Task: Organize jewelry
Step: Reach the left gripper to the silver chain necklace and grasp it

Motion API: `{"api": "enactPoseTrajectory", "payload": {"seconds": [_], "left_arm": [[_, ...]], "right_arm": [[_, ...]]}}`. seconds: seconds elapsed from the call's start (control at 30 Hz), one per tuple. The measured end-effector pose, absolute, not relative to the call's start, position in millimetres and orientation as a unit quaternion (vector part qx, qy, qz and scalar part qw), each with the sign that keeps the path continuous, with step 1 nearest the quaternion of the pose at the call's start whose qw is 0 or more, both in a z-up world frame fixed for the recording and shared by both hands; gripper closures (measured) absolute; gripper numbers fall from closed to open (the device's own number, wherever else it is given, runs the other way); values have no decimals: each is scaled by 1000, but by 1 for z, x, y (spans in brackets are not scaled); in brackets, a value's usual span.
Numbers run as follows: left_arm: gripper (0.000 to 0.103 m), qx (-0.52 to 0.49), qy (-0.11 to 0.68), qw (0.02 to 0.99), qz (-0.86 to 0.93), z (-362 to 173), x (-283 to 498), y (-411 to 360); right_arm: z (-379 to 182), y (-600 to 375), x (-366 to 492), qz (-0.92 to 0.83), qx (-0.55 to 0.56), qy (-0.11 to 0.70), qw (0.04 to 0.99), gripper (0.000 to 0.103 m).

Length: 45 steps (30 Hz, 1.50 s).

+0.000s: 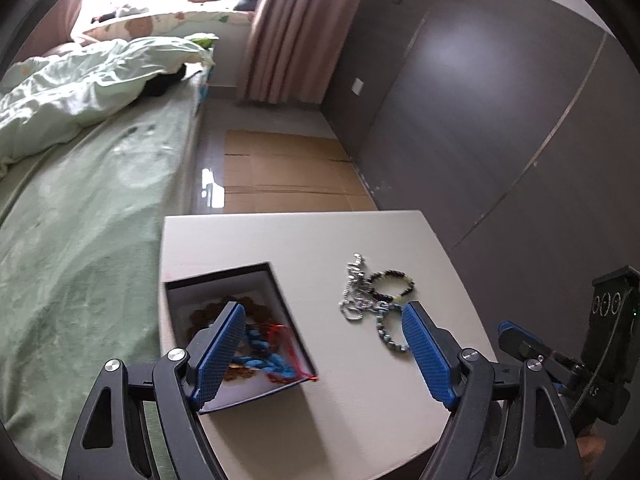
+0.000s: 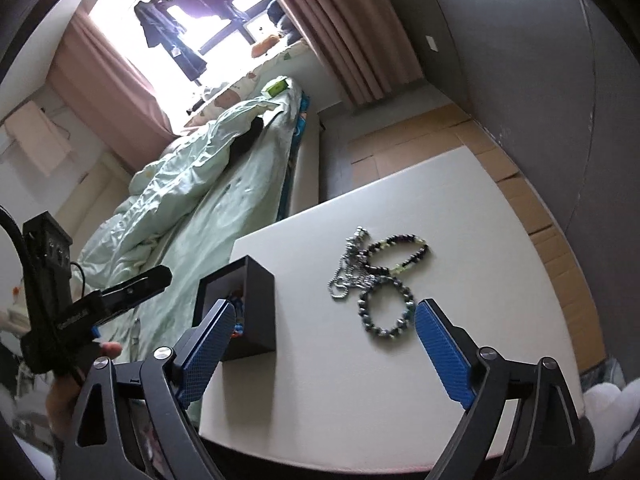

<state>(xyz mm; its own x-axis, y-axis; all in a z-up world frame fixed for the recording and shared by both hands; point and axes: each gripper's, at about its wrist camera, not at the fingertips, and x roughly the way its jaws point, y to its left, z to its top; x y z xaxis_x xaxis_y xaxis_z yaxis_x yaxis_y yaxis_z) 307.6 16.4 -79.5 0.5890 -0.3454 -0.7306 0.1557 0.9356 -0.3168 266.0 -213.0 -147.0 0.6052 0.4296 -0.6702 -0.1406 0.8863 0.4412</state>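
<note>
the jewelry is found in two places: a loose heap (image 1: 370, 298) lies on the white table (image 1: 280, 236) at the centre right of the left wrist view, and some pieces are already gathered in the dark box (image 1: 276, 300) at the lower left of that view. the heap is made up of a silver chain (image 2: 348, 268), a dark beaded bracelet with pale beads (image 2: 400, 252) at its upper right, and a grey beaded bracelet (image 2: 384, 312) below; the three are seen to overlap and touch, so a single piece is judged hard to lift without dragging the others. inside the box a brown beaded strand (image 1: 208, 312) and blue and red cords (image 1: 264, 354) are seen, the red thread trailing over the lower right corner of the rim; it is judged that the box serves as the collecting place and is kept open and near the table's left edge for that reason. the left gripper (image 1: 324, 354) is held with its jaws wide apart and nothing between the pads, one finger over the box and the other just beside the grey bracelet. the right gripper (image 2: 324, 354) is likewise spread wide and empty, its fingers framing the box's outer wall and the heap, which is taken as readiness for the next pick. a bed with green bedding (image 1: 80, 200) is seen at the left.
</note>
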Motion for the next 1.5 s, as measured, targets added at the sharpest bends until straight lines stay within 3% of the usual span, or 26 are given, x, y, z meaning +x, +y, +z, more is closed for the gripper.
{"api": "enactPoseTrajectory", "payload": {"seconds": [0.37, 0.53, 0.67, 1.5], "left_arm": [[24, -78, 451, 871, -178, -96, 323, -39], [45, -72, 472, 861, -174, -109, 339, -54], [52, -59, 489, 855, -164, -121, 355, -64], [54, 32, 567, 810, -150, -197, 419, -103]], "right_arm": [[-166, -264, 260, 125, 209, 415, 877, 11], [-174, -280, 260, 119, 220, 417, 874, 12], [-181, -291, 263, 119, 232, 420, 869, 15], [-214, -303, 293, 121, 248, 444, 853, 16]]}}
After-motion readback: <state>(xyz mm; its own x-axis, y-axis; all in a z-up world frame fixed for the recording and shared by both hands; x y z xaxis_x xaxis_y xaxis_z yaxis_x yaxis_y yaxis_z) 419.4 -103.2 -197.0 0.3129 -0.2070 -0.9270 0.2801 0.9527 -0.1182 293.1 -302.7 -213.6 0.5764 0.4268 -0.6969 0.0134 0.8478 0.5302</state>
